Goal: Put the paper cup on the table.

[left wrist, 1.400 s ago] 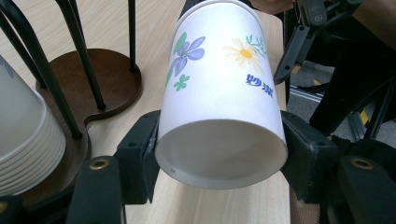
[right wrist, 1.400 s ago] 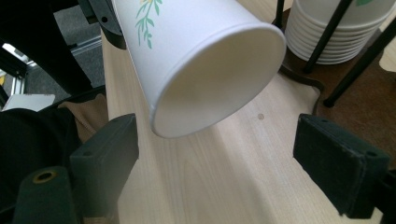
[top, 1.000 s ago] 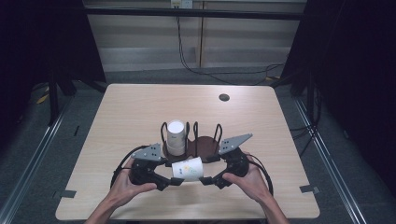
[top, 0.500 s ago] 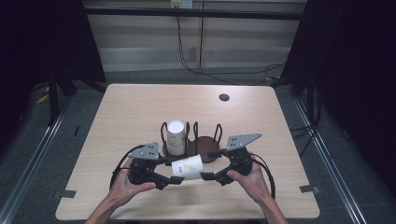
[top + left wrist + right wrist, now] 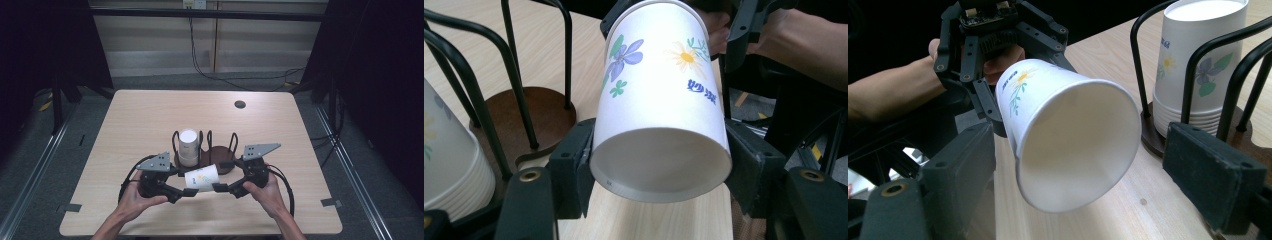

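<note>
A white paper cup (image 5: 202, 178) with flower prints lies on its side in the air between the two grippers, near the table's front edge. My left gripper (image 5: 189, 191) is shut on its narrow base end, and the pads press both sides of the cup (image 5: 659, 85). The cup's open mouth (image 5: 1068, 130) points into my right gripper (image 5: 1088, 165), whose jaws have just been opening. They stand open around the rim, with a gap at the right pad (image 5: 1213, 175). A hand holds each gripper.
Just behind the grippers a black wire cup holder (image 5: 220, 150) on a brown base holds a stack of the same cups (image 5: 188, 146) in its left bay. A small dark disc (image 5: 240, 104) lies at the far right of the wooden table (image 5: 150, 115).
The right gripper's grey plate sits slightly further right than before. The cup and the left gripper have kept their place.
</note>
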{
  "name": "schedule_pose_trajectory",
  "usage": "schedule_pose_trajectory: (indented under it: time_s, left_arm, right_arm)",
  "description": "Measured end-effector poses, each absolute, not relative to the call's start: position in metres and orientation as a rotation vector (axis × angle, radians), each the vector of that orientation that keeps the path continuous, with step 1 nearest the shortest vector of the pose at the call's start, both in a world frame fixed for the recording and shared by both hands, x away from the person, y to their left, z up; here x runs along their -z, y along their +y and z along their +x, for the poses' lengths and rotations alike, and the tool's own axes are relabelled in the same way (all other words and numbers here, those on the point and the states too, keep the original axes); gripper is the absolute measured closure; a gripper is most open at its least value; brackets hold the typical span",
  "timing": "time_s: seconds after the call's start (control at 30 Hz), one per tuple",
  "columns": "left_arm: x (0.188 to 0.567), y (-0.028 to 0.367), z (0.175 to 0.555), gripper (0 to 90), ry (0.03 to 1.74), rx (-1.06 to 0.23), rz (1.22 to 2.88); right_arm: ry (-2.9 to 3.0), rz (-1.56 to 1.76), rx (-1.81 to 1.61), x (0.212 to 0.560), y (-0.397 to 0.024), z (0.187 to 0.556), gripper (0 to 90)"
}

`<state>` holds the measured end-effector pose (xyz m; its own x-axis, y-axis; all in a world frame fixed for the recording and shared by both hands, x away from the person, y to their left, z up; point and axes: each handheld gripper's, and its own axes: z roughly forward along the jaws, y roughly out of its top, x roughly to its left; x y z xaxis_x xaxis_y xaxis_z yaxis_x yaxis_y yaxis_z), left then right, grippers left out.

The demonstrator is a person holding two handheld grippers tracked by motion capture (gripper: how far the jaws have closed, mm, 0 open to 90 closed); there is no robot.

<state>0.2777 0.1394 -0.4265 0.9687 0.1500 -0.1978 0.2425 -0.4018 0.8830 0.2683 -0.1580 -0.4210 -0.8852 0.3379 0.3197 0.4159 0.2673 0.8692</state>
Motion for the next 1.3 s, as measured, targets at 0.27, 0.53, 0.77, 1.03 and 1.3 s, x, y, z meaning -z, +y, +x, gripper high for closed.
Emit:
schedule_pose_trajectory:
  time_s: [0.27, 0.53, 0.77, 1.03, 1.3]
  left_arm:
    - [0.426, 0.141, 0.276, 36.8, 0.279, 0.092, 1.962]
    - [0.426, 0.141, 0.274, 36.7, 0.267, 0.098, 1.935]
    - [0.426, 0.139, 0.273, 36.7, 0.255, 0.094, 1.922]
    - [0.427, 0.138, 0.273, 36.7, 0.249, 0.106, 1.908]
    - [0.428, 0.138, 0.274, 36.7, 0.252, 0.128, 1.908]
  right_arm:
    - [-2.404, -0.760, 1.765, 0.424, -0.158, 0.269, 13.0]
    - [-2.384, -0.751, 1.798, 0.423, -0.156, 0.268, 13.0]
    - [-2.362, -0.734, 1.804, 0.425, -0.154, 0.268, 12.9]
    - [-2.299, -0.694, 1.801, 0.429, -0.148, 0.269, 13.5]
    - [-2.268, -0.684, 1.794, 0.432, -0.148, 0.271, 19.2]
